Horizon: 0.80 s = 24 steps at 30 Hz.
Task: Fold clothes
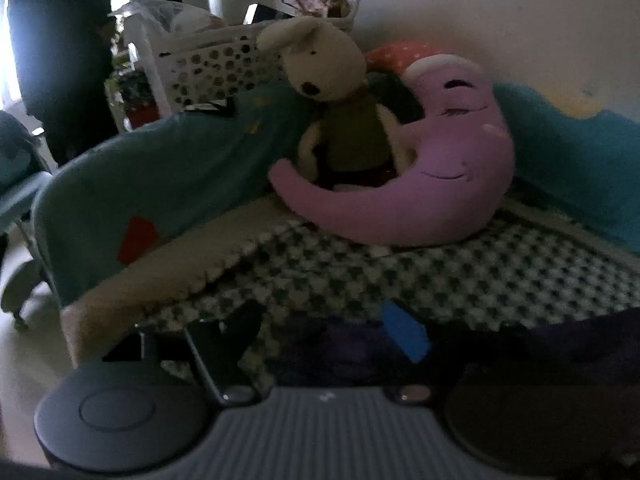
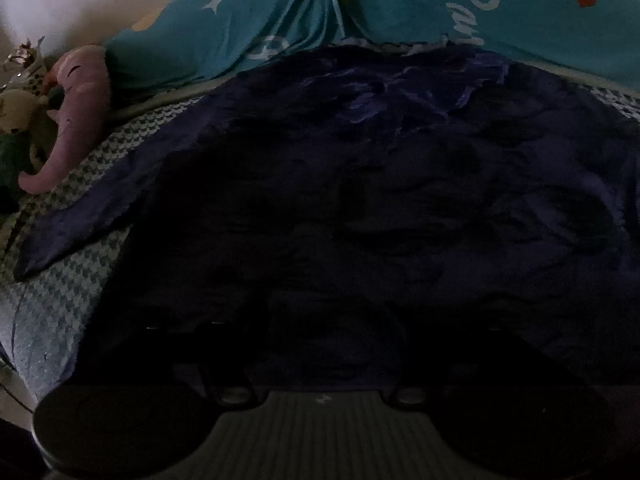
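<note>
2 grippers low over navy garment [image 2: 360, 184], left gripper [image 1: 320, 340] jaws apart, right jaws' state indiscernible in darkness.

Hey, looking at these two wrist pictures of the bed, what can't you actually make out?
- Right tongs: right wrist view, fingers lost in darkness over the dark blue garment; open or shut unclear.
- Left tongs: left wrist view, finger and blue pad show, but whether they grip the garment is too dim.
- Basket contents: left wrist view, blurred.
- Bumper lettering: right wrist view, garment covers the rest.

plush rabbit [image 1: 324, 80] in pink moon pillow [image 1: 452, 184]
</note>
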Motion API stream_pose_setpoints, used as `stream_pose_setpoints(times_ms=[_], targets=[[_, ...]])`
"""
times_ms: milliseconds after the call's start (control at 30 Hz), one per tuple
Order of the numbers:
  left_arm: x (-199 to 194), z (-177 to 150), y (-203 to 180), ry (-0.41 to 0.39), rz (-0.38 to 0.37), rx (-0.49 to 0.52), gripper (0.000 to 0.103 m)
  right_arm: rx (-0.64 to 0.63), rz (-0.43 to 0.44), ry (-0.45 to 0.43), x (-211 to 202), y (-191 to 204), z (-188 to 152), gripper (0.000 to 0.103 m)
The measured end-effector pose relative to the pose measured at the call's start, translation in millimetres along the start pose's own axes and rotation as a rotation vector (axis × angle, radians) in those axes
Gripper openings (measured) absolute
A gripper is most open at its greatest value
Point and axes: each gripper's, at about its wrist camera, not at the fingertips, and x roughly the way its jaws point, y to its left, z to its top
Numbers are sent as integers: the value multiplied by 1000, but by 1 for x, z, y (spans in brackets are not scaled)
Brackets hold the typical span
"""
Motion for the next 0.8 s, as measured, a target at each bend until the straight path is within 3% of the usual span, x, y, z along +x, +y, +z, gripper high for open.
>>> stream_pose_setpoints(times_ms=[100,433,800], targets=[[-10,-2,-10,19,-92,-17,75,0,17,-7,-2,-1,0,62],[-48,-17,-79,33,-312,95,78,63,0,-49,-14,-19,11,62],[-82,-49,-137,79,-452,213,81,111,-12,-83,-25,-37,21,62]])
